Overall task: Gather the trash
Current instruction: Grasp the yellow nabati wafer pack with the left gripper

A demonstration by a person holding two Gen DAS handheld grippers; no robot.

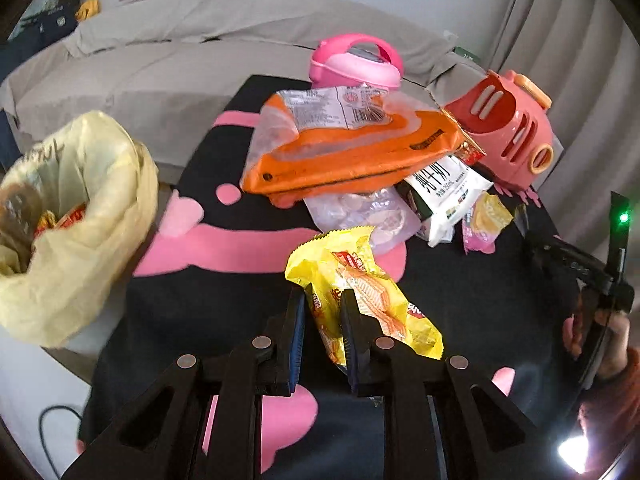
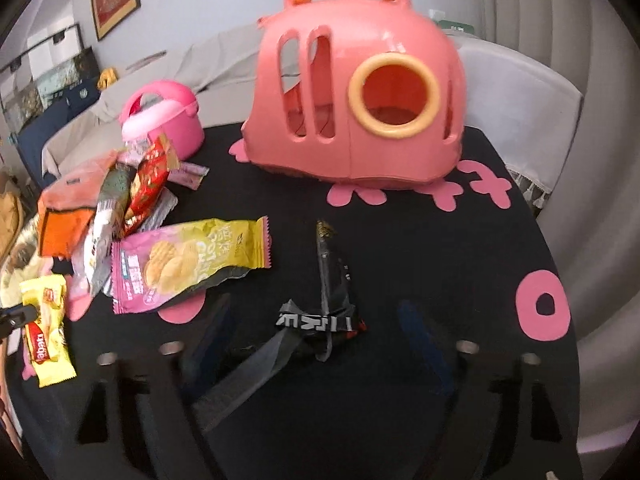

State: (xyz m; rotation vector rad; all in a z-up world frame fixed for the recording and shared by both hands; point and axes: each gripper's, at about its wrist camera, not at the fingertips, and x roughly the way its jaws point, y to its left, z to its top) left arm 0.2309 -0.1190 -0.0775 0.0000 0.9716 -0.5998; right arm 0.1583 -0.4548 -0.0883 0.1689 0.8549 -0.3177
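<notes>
My left gripper (image 1: 323, 300) is shut on a yellow snack wrapper (image 1: 360, 292), which also shows at the left edge of the right wrist view (image 2: 44, 328). A bin lined with a pale yellow bag (image 1: 80, 216) holding trash stands to the left of the table. A pile of wrappers lies beyond: a large orange packet (image 1: 348, 148), a clear bag (image 1: 360, 212), a white packet (image 1: 444, 188) and a pink-yellow chip packet (image 2: 188, 264). My right gripper (image 2: 316, 320) is open, its fingers either side of a black wrapper (image 2: 328, 304).
A black tablecloth with pink shapes (image 2: 420, 240) covers the round table. A coral toy carrier (image 2: 356, 92) and a pink toy pot (image 2: 168, 120) stand at the back. A grey sofa (image 1: 160, 60) lies behind, with curtains to the right.
</notes>
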